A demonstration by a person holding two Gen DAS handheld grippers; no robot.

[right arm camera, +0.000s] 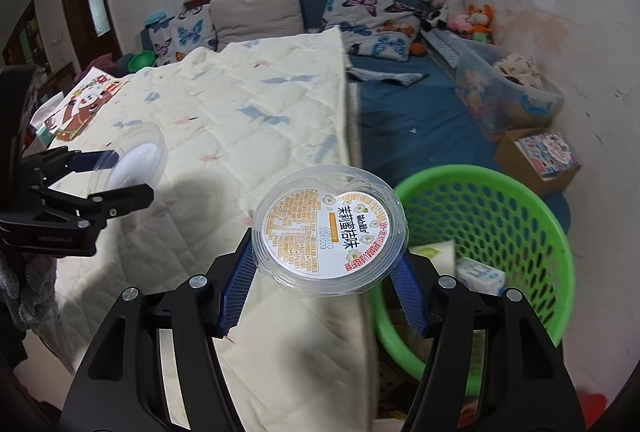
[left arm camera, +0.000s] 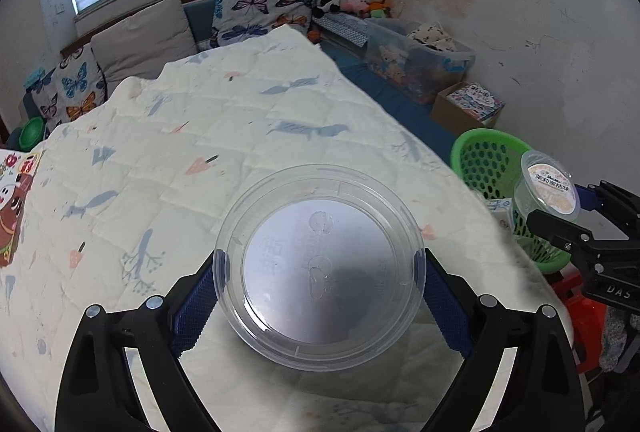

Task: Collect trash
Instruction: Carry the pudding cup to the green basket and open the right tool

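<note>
My left gripper point(left arm camera: 320, 292) is shut on a clear round plastic container point(left arm camera: 320, 268) and holds it above the quilted table cover; it also shows in the right wrist view point(right arm camera: 136, 160). My right gripper point(right arm camera: 328, 272) is shut on a small clear cup with a printed orange and white lid point(right arm camera: 330, 232), held at the table's right edge beside the green perforated basket point(right arm camera: 500, 232). In the left wrist view the cup point(left arm camera: 548, 188) sits in front of the basket point(left arm camera: 488, 160).
The cream quilted cover point(left arm camera: 200, 152) spreads over the table. A cartoon booklet point(right arm camera: 80, 104) lies at its far left. The basket holds white packets point(right arm camera: 480, 272). A cardboard box point(right arm camera: 540, 160), a clear storage bin point(right arm camera: 508, 92) and a sofa with cushions stand behind.
</note>
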